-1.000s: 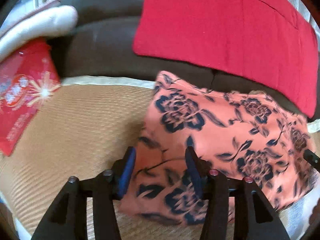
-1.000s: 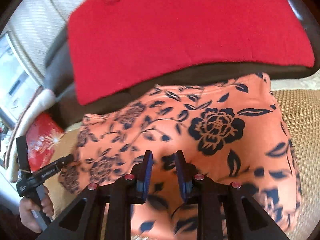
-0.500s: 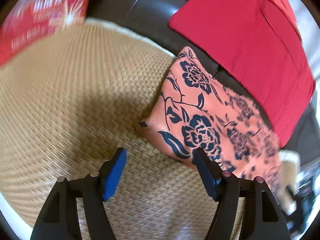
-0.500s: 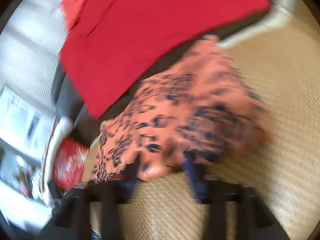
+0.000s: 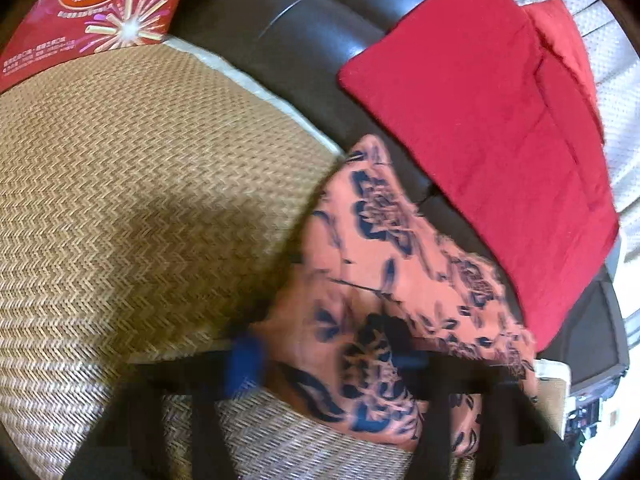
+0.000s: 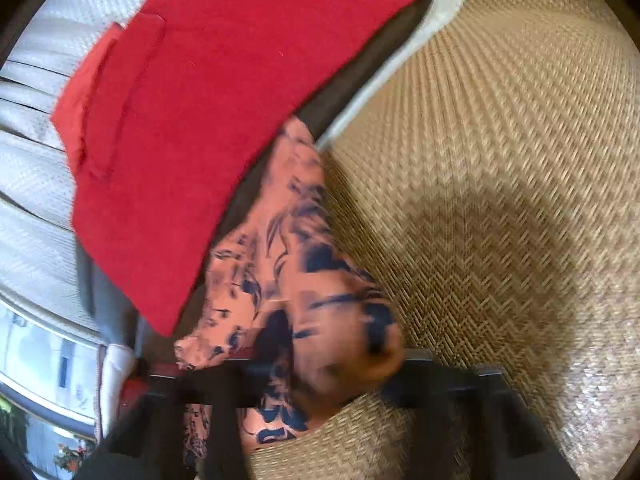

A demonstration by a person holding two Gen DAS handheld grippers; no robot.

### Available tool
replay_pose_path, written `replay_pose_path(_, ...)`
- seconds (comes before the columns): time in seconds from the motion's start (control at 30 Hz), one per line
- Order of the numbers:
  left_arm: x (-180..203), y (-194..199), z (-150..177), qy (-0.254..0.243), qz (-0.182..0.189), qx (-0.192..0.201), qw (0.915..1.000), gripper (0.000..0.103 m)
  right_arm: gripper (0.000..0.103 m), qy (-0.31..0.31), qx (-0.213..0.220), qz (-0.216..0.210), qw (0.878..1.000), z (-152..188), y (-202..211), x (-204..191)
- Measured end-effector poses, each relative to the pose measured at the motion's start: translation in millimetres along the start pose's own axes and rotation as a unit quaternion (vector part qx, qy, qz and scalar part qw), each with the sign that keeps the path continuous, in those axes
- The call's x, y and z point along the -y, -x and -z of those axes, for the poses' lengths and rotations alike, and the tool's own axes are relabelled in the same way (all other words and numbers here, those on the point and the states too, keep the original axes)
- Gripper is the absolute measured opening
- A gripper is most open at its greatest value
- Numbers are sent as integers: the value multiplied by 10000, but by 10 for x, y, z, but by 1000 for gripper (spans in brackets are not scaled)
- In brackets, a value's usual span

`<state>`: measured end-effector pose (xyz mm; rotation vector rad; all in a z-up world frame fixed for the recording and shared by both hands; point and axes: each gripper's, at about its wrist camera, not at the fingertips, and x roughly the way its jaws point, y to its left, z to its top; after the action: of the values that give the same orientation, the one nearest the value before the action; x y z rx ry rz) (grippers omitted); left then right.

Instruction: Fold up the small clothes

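Both my tongs have just been closing, after standing wide half a second back. The left tongs (image 5: 320, 360) now have a corner of the floral cloth (image 5: 384, 264) between the jaws; blur hides whether the pads press. The right tongs (image 6: 324, 344) likewise bracket the opposite bunched end (image 6: 340, 336), and I cannot tell its grip either. I judge I'm taking both ends for the next fold. The cloth is thin, soft, orange with dark blue roses, lying on the stiff woven mat (image 5: 132, 208) at its back edge, below the felt-like red cushion (image 5: 492, 152).
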<state>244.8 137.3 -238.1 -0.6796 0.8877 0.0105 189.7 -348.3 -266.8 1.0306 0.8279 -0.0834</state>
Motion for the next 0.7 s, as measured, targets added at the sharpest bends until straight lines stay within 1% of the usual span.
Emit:
replay_pose_path(0.03, -35, -49, -1, 83, 34, -31, 10000, 21, 23, -59, 113, -28, 9999, 18, -3, -1)
replay_pose_path(0.1, -1, -145, -11, 208, 85, -22, 9997, 17, 20, 90, 225, 52, 9997, 17, 38, -32)
replay_pose_path(0.2, 85, -21, 22, -21, -25, 48, 10000, 15, 17, 516, 394, 148, 9978, 69, 225, -154)
replay_pose_path(0.3, 113, 159, 136, -310, -110, -9, 9995, 15, 16, 727, 453, 191, 9961, 168, 438, -181)
replay_pose_path(0.4, 9, 404, 289, -413, -117, -105, 9990, 15, 16, 872, 360, 302, 9951, 272, 650, -124)
replay_pose_path(0.5, -114, 627, 493, -667, -219, -120, 9975, 16, 16, 1119, 150, 520, 9922, 486, 840, -58)
replay_pose_path(0.53, -147, 654, 531, -681, -228, -144, 9973, 17, 17, 1155, 77, 566, 9917, 542, 889, -32)
replay_pose_path(0.57, -187, 659, 576, -658, -200, -213, 9974, 18, 21, 1200, -14, 627, 9908, 597, 927, -11)
replay_pose_path(0.6, -253, 688, 554, -614, -171, -256, 9976, 21, 21, 1250, -130, 712, 9895, 648, 957, 7)
replay_pose_path(0.63, -286, 689, 553, -526, -156, -293, 9981, 28, 23, 1263, -209, 778, 9887, 676, 968, 23)
replay_pose_path(0.67, -309, 680, 520, -455, -166, -311, 9983, 38, 27, 1252, -233, 843, 9883, 692, 1018, 30)
replay_pose_path(0.7, -326, 657, 506, -378, -184, -358, 9985, 60, 29, 1240, -178, 889, 9881, 694, 1085, 25)
